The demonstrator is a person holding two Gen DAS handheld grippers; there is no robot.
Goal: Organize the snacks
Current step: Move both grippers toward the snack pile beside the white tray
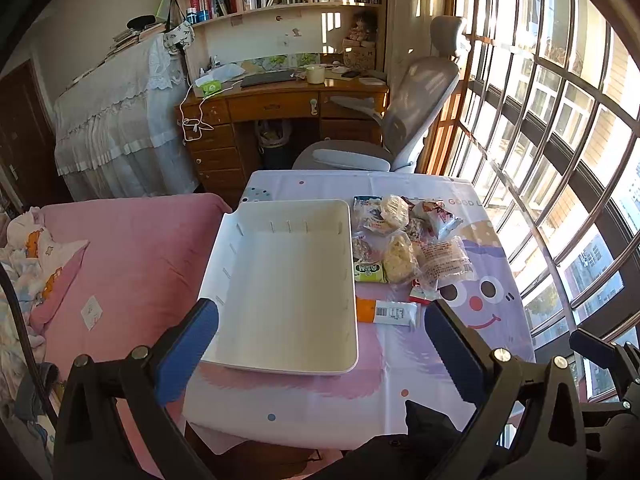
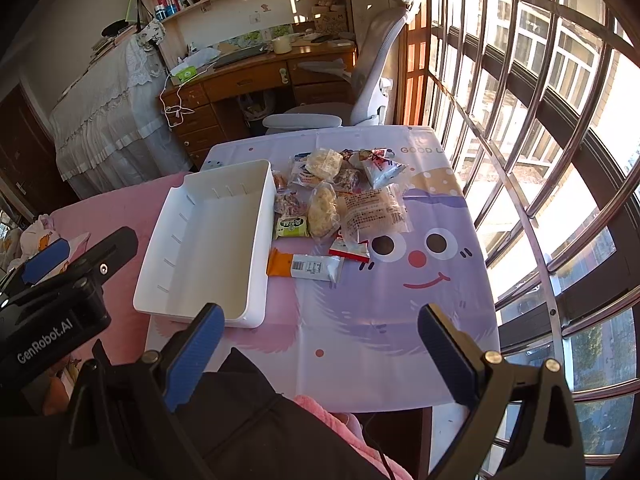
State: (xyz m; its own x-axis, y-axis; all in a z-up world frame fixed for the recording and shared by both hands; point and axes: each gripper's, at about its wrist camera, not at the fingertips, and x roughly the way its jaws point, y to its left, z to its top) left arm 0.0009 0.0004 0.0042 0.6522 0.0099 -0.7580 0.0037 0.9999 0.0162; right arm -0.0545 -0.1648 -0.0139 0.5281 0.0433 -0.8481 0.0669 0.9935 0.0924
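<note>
Snacks: a loose pile of packets (image 2: 340, 200) on the worktop (image 2: 400, 312), just beside the empty white bin (image 2: 208, 240).
Handling: likely light, crinkly, slippery film (contents probably crush easily); pinch a sealed edge.
Nearest piece: orange-and-white tube pack (image 2: 306, 266), lying flat, apart from the heap.
Left tongs (image 1: 320, 344): spread apart, holding nothing.
Right tongs (image 2: 320, 348): spread apart, empty.

Bin (image 1: 288, 280): on your table (image 1: 400, 392), left half.
Snack pile (image 1: 404, 240): right of bin, touching it.
Tube (image 1: 386, 312): nearest you, beside bin.
</note>
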